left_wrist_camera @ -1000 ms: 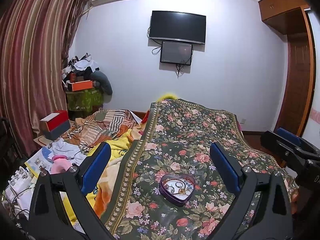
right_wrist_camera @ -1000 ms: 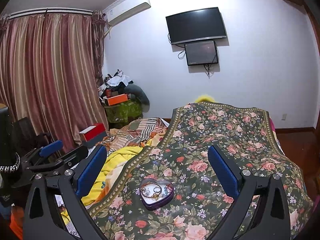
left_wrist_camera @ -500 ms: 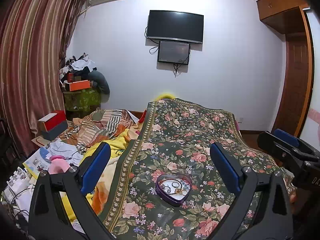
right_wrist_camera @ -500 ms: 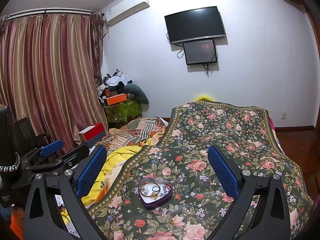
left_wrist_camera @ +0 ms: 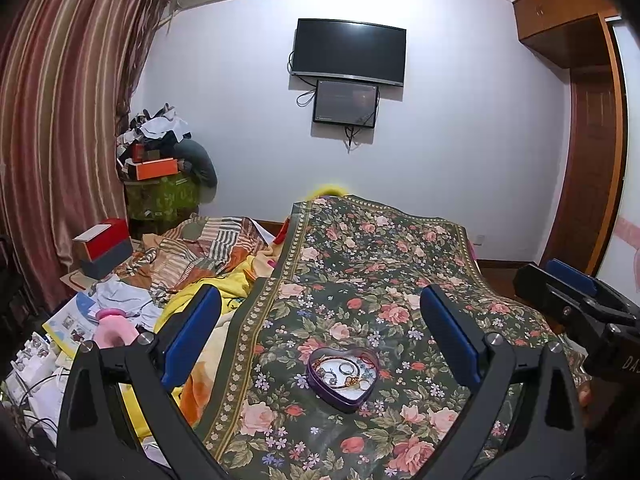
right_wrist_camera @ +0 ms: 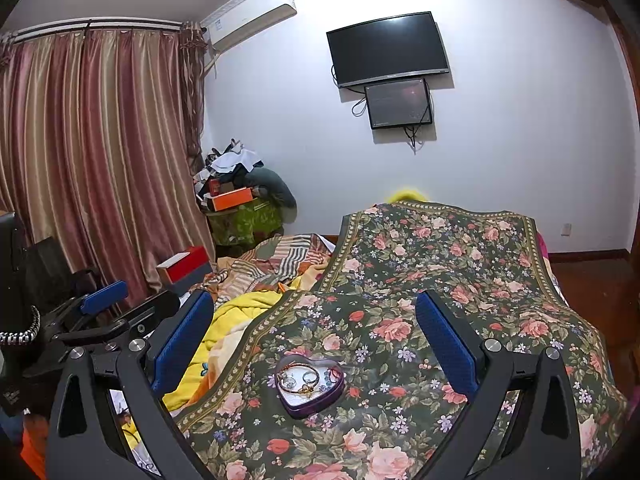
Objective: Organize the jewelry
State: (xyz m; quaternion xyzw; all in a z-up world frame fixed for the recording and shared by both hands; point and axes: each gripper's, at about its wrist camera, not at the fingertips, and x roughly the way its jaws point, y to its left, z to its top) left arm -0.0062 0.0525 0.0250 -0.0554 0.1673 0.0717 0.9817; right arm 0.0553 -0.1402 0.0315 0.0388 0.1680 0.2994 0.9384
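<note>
Left wrist view: heart tin (left_wrist_camera: 343, 376) on floral bedspread (left_wrist_camera: 372, 280), rings and bracelets (left_wrist_camera: 345, 372) inside. Left gripper (left_wrist_camera: 320, 334), right gripper (right_wrist_camera: 314, 336) above tin, both spread, empty. Stage undeterminable; no move prescribed.

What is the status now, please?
Both grippers open, empty. Heart tin open on floral cover, jewelry inside. Nothing blocks it.
</note>
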